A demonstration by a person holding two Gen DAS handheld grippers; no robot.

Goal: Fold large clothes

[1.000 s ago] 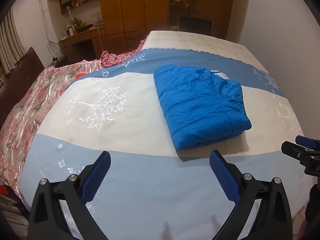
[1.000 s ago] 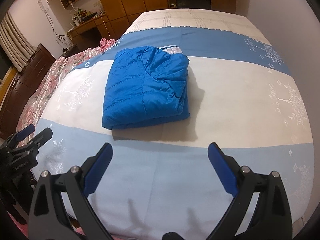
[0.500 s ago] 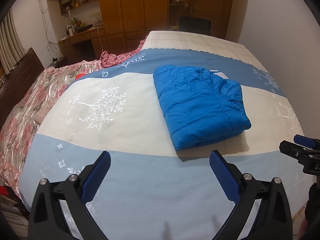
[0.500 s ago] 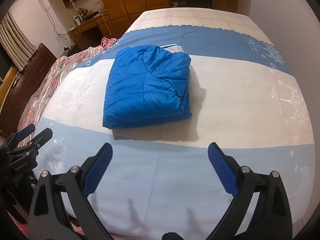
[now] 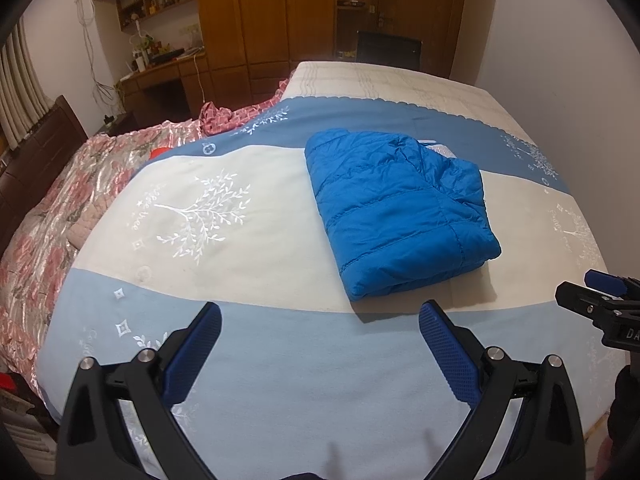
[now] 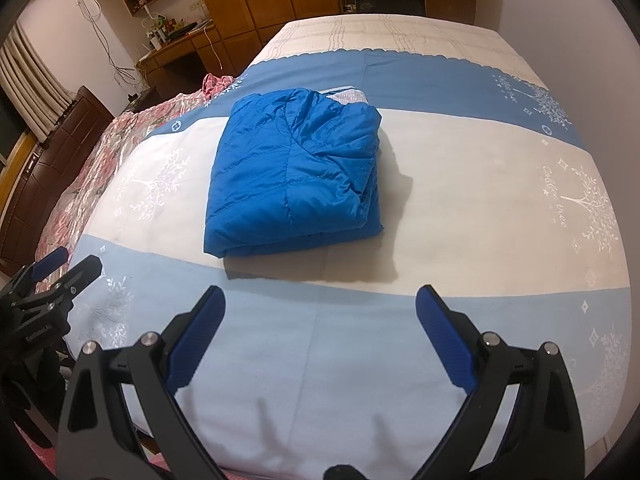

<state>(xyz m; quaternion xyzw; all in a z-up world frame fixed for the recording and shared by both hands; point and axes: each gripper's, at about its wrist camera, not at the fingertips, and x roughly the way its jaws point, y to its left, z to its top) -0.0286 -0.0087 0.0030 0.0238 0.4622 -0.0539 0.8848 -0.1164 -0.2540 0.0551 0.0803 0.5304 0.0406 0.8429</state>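
A blue quilted jacket (image 5: 396, 212) lies folded into a compact block on the white band of the bedspread; it also shows in the right wrist view (image 6: 296, 176). My left gripper (image 5: 320, 316) is open and empty, held above the pale blue band short of the jacket. My right gripper (image 6: 320, 300) is open and empty, also short of the jacket's near edge. The right gripper shows at the right edge of the left wrist view (image 5: 600, 304); the left gripper shows at the left edge of the right wrist view (image 6: 52, 276).
The bed (image 5: 240, 352) carries a blue and white tree-print spread. A pink floral quilt (image 5: 52, 216) lies along its left side. Wooden wardrobes (image 5: 264, 12) and a desk (image 5: 160, 76) stand behind. A white wall (image 5: 560, 80) runs along the right.
Both grippers stay open and empty. The views drift slightly; the jacket lies unmoved.
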